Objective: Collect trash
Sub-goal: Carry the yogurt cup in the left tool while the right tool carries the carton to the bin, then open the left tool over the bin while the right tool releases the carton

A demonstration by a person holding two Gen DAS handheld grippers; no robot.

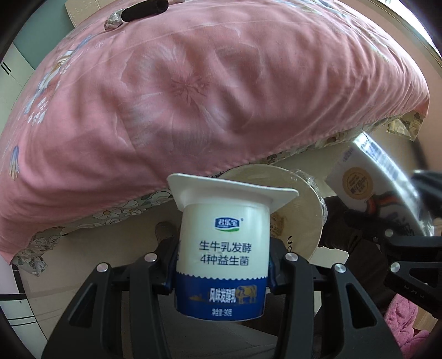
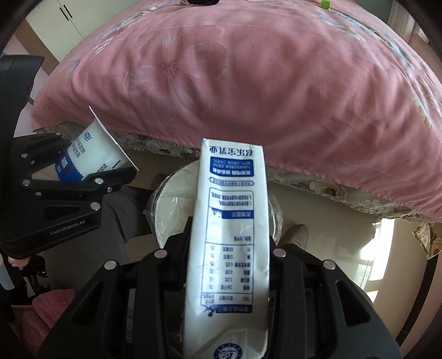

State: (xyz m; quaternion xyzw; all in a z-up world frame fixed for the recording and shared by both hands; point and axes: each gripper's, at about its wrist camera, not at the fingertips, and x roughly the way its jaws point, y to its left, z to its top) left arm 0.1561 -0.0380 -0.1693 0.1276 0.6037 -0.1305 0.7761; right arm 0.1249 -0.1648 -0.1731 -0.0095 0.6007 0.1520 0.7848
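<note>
- The pink quilt (image 1: 193, 96) fills the upper part of both my views, draped over a bed, with a floral sheet (image 1: 118, 212) showing under its hem.
- The bin (image 2: 171, 198) is round and pale, lined with a clear bag; it stands on the floor just beside the bed edge, below both of my tongs. In the left view I see only its rim, past the cup.
- My right tongs (image 2: 226, 248) pinch the carton (image 2: 229, 221), one pad on each long side. It is a tall white milk carton with blue print, upside down to my camera, and it hangs over the bin's mouth.
- My left tongs (image 1: 222, 259) pinch the cup (image 1: 223, 243) around its lower body. It is a white yogurt cup with a blue band and a square flange, flange end away from me, held above the floor next to the bin.
- Far up on the quilt lie a crumpled foil ball (image 1: 113, 19) and, touching it, a dark tube (image 1: 145, 9).
- A shoe (image 2: 297, 233) shows on the floor right of the bin.
</note>
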